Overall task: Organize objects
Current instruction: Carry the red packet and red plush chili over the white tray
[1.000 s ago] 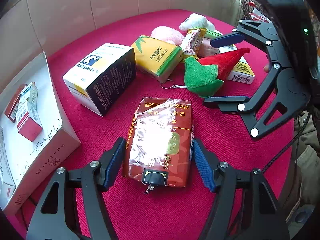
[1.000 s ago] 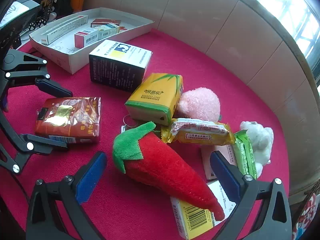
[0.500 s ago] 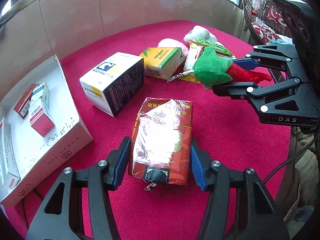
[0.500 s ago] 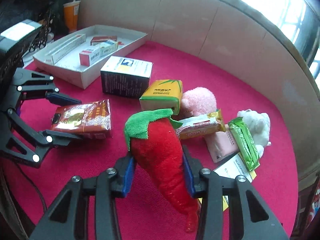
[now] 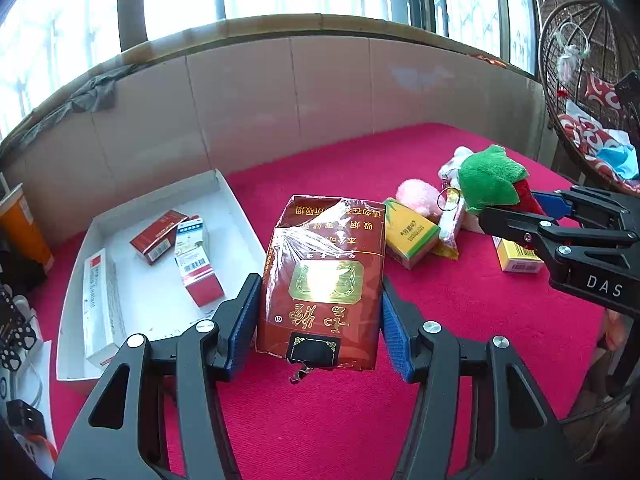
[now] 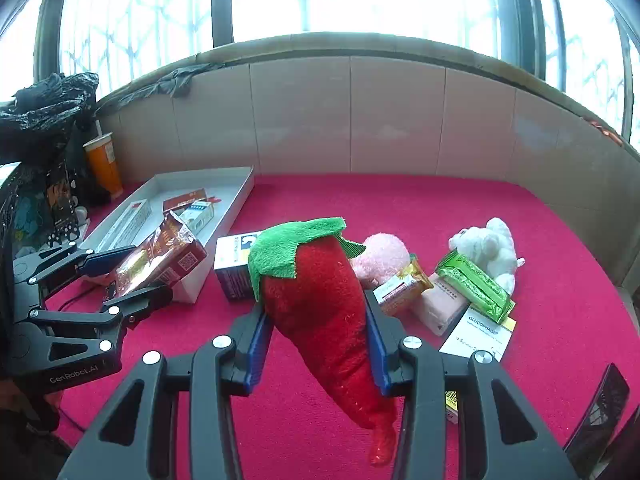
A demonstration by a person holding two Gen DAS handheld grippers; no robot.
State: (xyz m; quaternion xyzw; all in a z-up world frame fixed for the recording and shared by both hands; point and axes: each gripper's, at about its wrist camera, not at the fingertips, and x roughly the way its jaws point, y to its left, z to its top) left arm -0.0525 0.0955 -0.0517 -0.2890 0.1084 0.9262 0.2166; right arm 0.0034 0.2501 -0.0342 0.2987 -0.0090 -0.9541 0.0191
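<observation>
My left gripper (image 5: 318, 316) is shut on a dark red foil-wrapped carton (image 5: 322, 280) and holds it in the air beside the white tray (image 5: 236, 204). The carton also shows in the right wrist view (image 6: 156, 260), held in the left gripper (image 6: 128, 276). My right gripper (image 6: 316, 336) is shut on a red plush chili with a green top (image 6: 320, 304), lifted above the red cloth. The chili also shows in the left wrist view (image 5: 490, 184), held in the right gripper (image 5: 520, 208).
The tray (image 6: 240, 192) holds a few small medicine boxes (image 5: 196, 260). On the red cloth lie a yellow-green tissue pack (image 5: 408, 232), a pink plush (image 6: 384, 256), a white plush (image 6: 488, 248), a green packet (image 6: 472, 284), a dark box (image 6: 236, 268) and other packs. An orange cup (image 6: 104, 160) stands far left.
Both grippers have risen from the cloth, each with its object. The left one has carried the carton toward the tray. The right one closed on the chili a moment earlier.
</observation>
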